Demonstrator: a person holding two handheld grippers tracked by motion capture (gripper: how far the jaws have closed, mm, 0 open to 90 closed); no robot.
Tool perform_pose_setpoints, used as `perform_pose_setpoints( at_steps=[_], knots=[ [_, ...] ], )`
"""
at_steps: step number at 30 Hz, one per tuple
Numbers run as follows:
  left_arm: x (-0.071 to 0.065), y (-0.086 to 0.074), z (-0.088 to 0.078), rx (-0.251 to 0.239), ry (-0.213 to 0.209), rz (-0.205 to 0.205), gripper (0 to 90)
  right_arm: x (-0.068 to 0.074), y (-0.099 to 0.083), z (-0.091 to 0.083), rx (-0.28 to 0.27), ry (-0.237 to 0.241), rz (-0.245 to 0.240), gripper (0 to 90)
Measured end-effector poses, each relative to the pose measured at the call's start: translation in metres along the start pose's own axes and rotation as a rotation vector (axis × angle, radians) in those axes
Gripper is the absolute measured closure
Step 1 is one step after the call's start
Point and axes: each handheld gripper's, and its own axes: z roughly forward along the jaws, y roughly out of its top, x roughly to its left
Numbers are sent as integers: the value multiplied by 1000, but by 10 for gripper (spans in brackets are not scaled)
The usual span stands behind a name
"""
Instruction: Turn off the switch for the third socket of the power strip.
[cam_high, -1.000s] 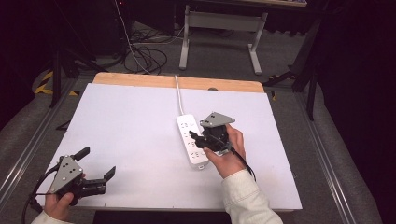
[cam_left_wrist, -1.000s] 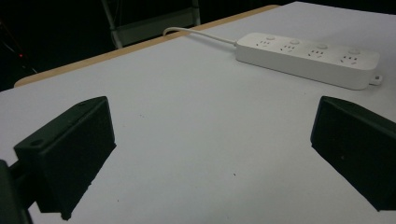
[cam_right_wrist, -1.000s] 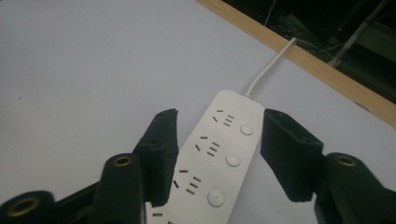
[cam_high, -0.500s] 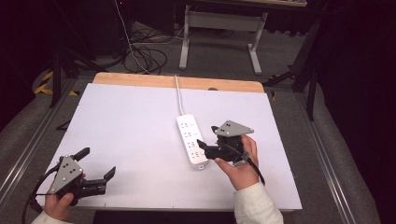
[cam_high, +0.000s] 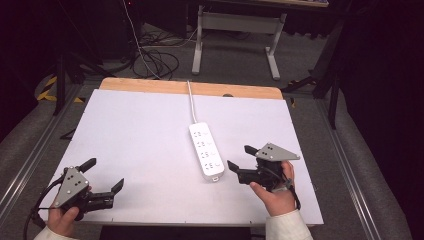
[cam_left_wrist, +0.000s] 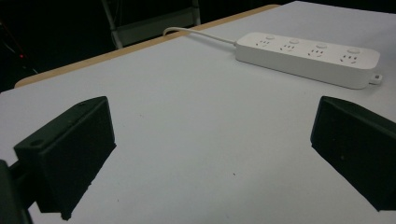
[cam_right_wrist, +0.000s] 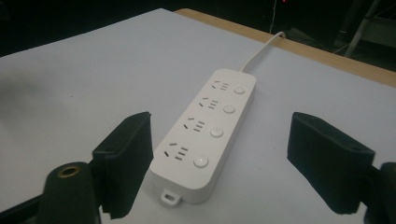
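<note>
A white power strip (cam_high: 206, 152) with several sockets and round buttons lies flat in the middle of the white table (cam_high: 125, 130). Its cord (cam_high: 190, 100) runs off the far edge. My right gripper (cam_high: 239, 156) hovers just right of the strip's near end, pointing at it. Its jaws have just been opening and stand wide with nothing gripped; in the right gripper view (cam_right_wrist: 224, 140) the strip's (cam_right_wrist: 210, 126) near end lies ahead between them, untouched. My left gripper (cam_high: 105, 173) rests open at the near left corner. The strip (cam_left_wrist: 308, 58) lies far beyond its jaws (cam_left_wrist: 210, 154).
A bare wooden strip (cam_high: 190, 89) runs along the table's far edge. Beyond it stand a grey desk frame (cam_high: 235, 25) and loose cables on the floor (cam_high: 155, 60). Metal rails (cam_high: 30, 160) flank the table.
My right gripper has pulled away from the near end of the power strip toward the right and its jaws have spread wider. The left gripper and the strip have stayed put.
</note>
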Motion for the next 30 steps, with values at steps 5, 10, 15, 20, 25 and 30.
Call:
perform_pose_setpoints(
  at_steps=[5, 10, 15, 20, 25, 30],
  knots=[
    [0, 0, 0, 3, -1, 0, 3, -10, -19, -9, -15, 16, 16, 184],
    [0, 0, 0, 11, -9, 0, 3, -16, -35, -12, 6, 27, 2, 156],
    [0, 0, -1, 13, -11, 3, 3, -22, -53, -15, 39, 42, 24, 122],
    [1, 1, -2, 20, -17, 6, 3, -25, -66, -18, 42, 53, 16, 94],
    [2, 1, -1, 31, -19, 11, 3, -27, -78, -19, 47, 51, 15, 93],
    [3, 1, 0, 39, -28, 5, 3, -27, -89, -17, 79, 49, 12, 93]
  ],
)
